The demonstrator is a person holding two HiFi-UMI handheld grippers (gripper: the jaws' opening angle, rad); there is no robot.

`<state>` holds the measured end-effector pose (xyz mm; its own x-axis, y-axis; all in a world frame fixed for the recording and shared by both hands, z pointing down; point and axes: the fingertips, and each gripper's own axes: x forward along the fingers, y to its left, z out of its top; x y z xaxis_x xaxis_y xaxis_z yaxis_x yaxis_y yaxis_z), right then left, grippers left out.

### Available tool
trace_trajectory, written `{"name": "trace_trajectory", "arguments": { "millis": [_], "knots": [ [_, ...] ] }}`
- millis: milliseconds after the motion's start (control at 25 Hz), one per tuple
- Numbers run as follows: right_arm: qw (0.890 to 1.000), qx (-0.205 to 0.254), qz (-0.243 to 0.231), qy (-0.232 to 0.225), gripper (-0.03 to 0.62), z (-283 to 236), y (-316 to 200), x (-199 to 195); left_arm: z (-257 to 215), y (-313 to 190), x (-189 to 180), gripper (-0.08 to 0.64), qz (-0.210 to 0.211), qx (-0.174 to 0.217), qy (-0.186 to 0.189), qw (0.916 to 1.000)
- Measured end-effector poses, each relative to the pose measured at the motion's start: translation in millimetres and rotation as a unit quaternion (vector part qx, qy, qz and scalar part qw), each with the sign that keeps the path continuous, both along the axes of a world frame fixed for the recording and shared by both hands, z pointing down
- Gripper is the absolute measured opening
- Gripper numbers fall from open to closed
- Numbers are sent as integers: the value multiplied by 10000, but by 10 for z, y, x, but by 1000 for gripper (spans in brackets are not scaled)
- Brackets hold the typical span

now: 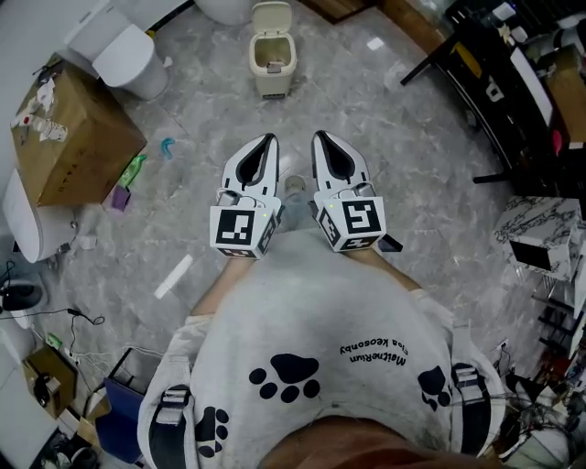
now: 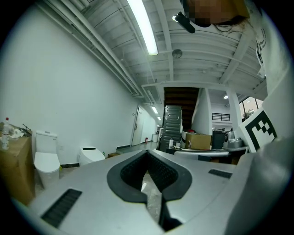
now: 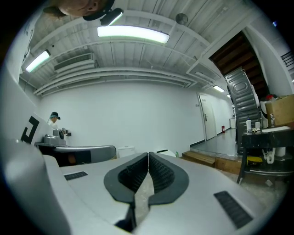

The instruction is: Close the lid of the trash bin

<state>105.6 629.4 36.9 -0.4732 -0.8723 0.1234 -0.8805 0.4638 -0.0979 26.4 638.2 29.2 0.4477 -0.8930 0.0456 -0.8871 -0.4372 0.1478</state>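
Marbled grey floor [image 1: 421,192]; trash bin [image 1: 272,69] with lid [image 1: 272,16] up, cardboard box [image 1: 78,137] nearby; left gripper [image 1: 267,139], right gripper [image 1: 320,137] jaws clenched, empty.

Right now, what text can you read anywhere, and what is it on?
Shirt: two upside-down lines of print, too blurred to read.
Box: stickers too small to read.
Cubes on left gripper and right gripper: square patterns, no words.
Nothing else legible.

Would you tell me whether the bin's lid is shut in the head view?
No, the lid stands raised behind the bin, leaving its top open.
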Motion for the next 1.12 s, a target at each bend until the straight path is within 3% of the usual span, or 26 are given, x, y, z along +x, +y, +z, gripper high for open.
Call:
{"name": "trace_trajectory", "arguments": {
  "millis": [520, 800, 1120],
  "knots": [
    [9986, -102, -492, -164, 32, -16, -1655, 235, -98, -1610, 228, 18, -422, 10, -155, 9990],
    [9983, -149, -550, -111, 32, 54, -2218, 115, 21, -2136, 3, 20, -583, -127, -98, 9982],
    [9992, -178, -360, -2, 32, 194, -3050, -123, 187, -3014, -235, 18, -368, -166, 11, 9992]
  ]
}}
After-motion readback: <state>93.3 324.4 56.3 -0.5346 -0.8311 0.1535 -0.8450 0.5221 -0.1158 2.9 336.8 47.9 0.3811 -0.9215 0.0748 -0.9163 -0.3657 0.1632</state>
